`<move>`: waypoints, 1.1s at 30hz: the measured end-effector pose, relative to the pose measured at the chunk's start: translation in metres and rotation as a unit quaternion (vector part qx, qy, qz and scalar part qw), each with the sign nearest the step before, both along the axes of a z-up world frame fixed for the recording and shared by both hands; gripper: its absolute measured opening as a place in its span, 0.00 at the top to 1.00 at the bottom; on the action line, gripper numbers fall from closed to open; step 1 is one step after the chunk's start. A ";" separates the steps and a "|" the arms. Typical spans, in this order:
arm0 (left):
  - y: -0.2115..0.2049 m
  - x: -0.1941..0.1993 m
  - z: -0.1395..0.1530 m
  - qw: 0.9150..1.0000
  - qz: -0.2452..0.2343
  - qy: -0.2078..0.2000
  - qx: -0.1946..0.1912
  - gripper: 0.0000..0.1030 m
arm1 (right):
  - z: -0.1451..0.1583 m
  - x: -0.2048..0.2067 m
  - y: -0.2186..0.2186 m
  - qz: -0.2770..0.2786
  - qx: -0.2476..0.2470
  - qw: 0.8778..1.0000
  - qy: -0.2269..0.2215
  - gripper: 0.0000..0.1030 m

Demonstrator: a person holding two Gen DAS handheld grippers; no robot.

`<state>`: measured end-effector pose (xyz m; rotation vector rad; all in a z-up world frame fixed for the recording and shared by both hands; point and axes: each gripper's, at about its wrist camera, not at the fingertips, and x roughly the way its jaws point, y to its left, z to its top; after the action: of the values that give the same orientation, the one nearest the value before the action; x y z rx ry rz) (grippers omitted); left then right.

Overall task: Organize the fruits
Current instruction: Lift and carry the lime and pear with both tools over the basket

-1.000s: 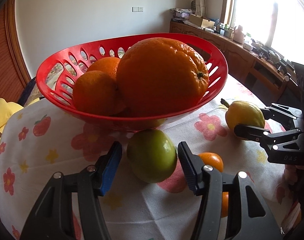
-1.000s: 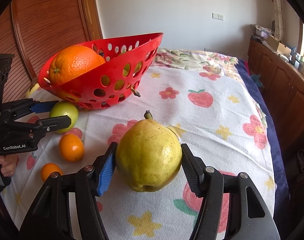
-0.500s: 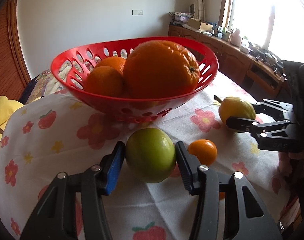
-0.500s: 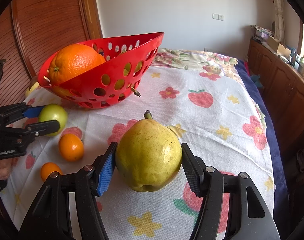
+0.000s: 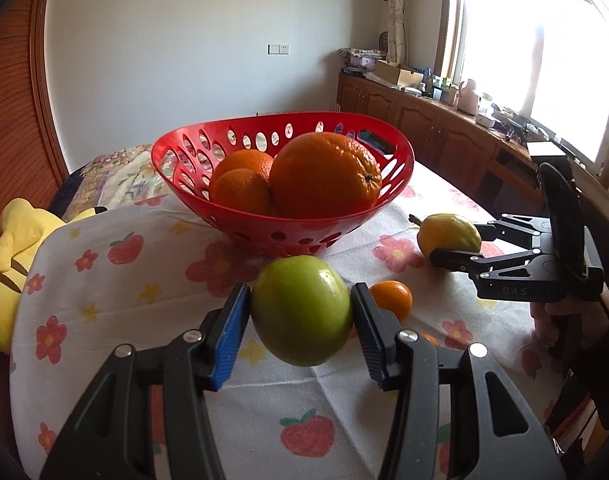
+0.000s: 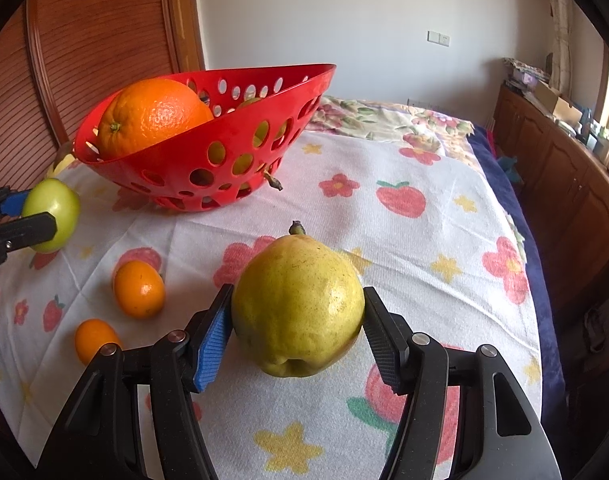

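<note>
A: Which step were you on?

B: Your left tool (image 5: 300, 314) clamped the green apple (image 5: 301, 316) clear of the cloth, at 6 o'clock from the red basket (image 5: 282, 236). Your right tool (image 6: 297, 330) gripped the yellow pear (image 6: 297, 312), low over the bed.

A: And next?

B: Likely, each fruit needed carrying over the basket rim, then release beside the oranges (image 5: 324, 176).
</note>
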<state>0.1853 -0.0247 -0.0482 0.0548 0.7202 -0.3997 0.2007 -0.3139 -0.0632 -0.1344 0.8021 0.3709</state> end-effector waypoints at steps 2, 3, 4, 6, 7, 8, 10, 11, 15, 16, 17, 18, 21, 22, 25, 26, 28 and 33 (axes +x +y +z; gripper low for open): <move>0.002 -0.002 0.004 1.000 0.002 -0.005 -0.003 0.51 | 0.000 0.000 -0.002 -0.007 0.005 1.000 0.001 0.38; 0.003 -0.004 0.005 1.000 0.002 -0.007 -0.004 0.51 | 0.001 -0.001 -0.004 -0.009 0.007 1.000 0.001 0.38; 0.003 -0.004 0.007 1.000 0.002 -0.010 -0.005 0.51 | 0.002 -0.001 -0.006 -0.011 0.011 1.000 -0.001 0.38; 0.006 -0.007 0.011 1.000 0.003 -0.018 -0.007 0.51 | 0.005 -0.004 -0.011 -0.016 0.017 1.000 -0.007 0.38; 0.008 -0.007 0.014 1.000 0.004 -0.021 -0.007 0.51 | 0.007 -0.005 -0.013 -0.017 0.019 1.000 -0.009 0.38; 0.010 -0.007 0.017 1.000 0.006 -0.023 -0.008 0.51 | 0.008 -0.005 -0.014 -0.017 0.022 1.000 -0.010 0.38; 0.013 -0.008 0.021 0.999 0.008 -0.030 -0.010 0.51 | 0.013 -0.007 -0.018 -0.017 0.030 0.999 -0.014 0.38; 0.015 -0.008 0.025 0.999 0.009 -0.034 -0.011 0.51 | 0.016 -0.007 -0.018 -0.017 0.031 0.999 -0.016 0.38; 0.021 -0.008 0.032 0.999 0.013 -0.048 -0.014 0.51 | 0.031 -0.010 -0.021 -0.015 0.040 0.999 -0.030 0.38; 0.022 -0.008 0.035 0.998 0.014 -0.051 -0.015 0.51 | 0.035 -0.010 -0.021 -0.014 0.041 0.998 -0.034 0.38; 0.022 -0.007 0.037 0.998 0.014 -0.054 -0.015 0.51 | 0.040 -0.010 -0.021 -0.013 0.043 0.998 -0.039 0.38; 0.023 -0.007 0.039 0.998 0.015 -0.057 -0.015 0.51 | 0.045 -0.010 -0.021 -0.011 0.045 0.998 -0.043 0.38; 0.025 -0.003 0.043 0.998 0.015 -0.064 -0.018 0.51 | 0.060 -0.008 -0.019 -0.004 0.046 0.997 -0.060 0.38; 0.026 -0.002 0.044 0.997 0.015 -0.067 -0.019 0.51 | 0.066 -0.007 -0.018 -0.002 0.047 0.997 -0.066 0.38; 0.029 0.004 0.047 0.997 0.016 -0.071 -0.018 0.51 | 0.078 -0.004 -0.011 0.008 0.044 0.996 -0.081 0.38; 0.030 0.005 0.048 0.997 0.016 -0.073 -0.019 0.51 | 0.084 -0.002 -0.009 0.013 0.043 0.995 -0.088 0.38; 0.032 0.009 0.052 0.997 0.016 -0.077 -0.020 0.51 | 0.092 0.000 -0.004 0.019 0.042 0.994 -0.099 0.38; 0.034 0.018 0.059 0.996 0.015 -0.086 -0.021 0.51 | 0.110 0.011 0.009 0.038 0.045 0.991 -0.120 0.38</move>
<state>0.2030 0.0095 0.0106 0.0380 0.5430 -0.3755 0.2114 -0.3048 0.0469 -0.1221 0.5420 0.4529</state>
